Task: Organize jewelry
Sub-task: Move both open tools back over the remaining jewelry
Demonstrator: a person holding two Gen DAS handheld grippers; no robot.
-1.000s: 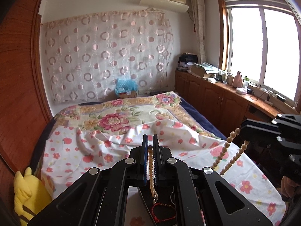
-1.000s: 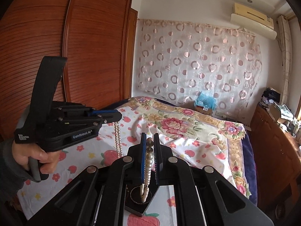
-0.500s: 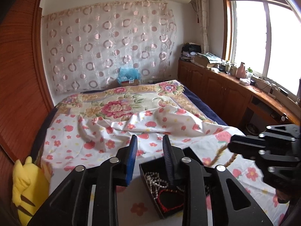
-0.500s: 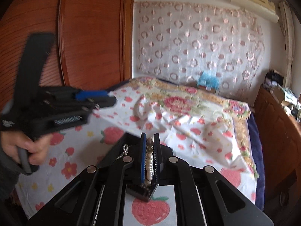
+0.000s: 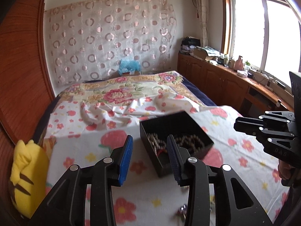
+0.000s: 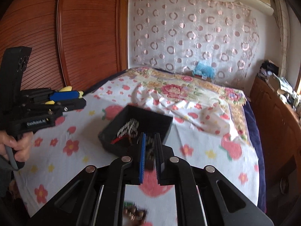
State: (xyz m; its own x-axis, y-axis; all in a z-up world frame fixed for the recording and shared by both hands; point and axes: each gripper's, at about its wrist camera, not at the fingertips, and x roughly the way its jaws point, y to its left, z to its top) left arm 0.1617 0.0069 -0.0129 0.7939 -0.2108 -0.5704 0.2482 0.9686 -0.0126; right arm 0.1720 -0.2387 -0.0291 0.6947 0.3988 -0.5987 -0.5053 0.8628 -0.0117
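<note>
A black open jewelry box (image 5: 170,120) (image 6: 150,116) lies on the flowered bedsheet. It holds a pale bead necklace (image 5: 154,143) (image 6: 128,127), a dark bead string (image 5: 190,142) and a red cord. My left gripper (image 5: 149,146) is open and empty, just short of the box's near left corner. My right gripper (image 6: 150,141) has its jaws slightly parted with nothing gripped, right above the box's near edge. The right gripper's body shows at the right of the left wrist view (image 5: 267,130). The left gripper shows at the left of the right wrist view (image 6: 56,101).
Small loose jewelry pieces lie on the sheet near me, blurred (image 6: 134,211) (image 5: 182,210). A yellow plush toy (image 5: 26,171) sits at the bed's left edge by the wooden wardrobe (image 6: 56,33). A wooden cabinet (image 5: 225,82) runs along the right under the window.
Both grippers let go of the pale bead necklace, which now lies in the box. The left gripper opened wide and both drew back; the right jaws parted slightly.
</note>
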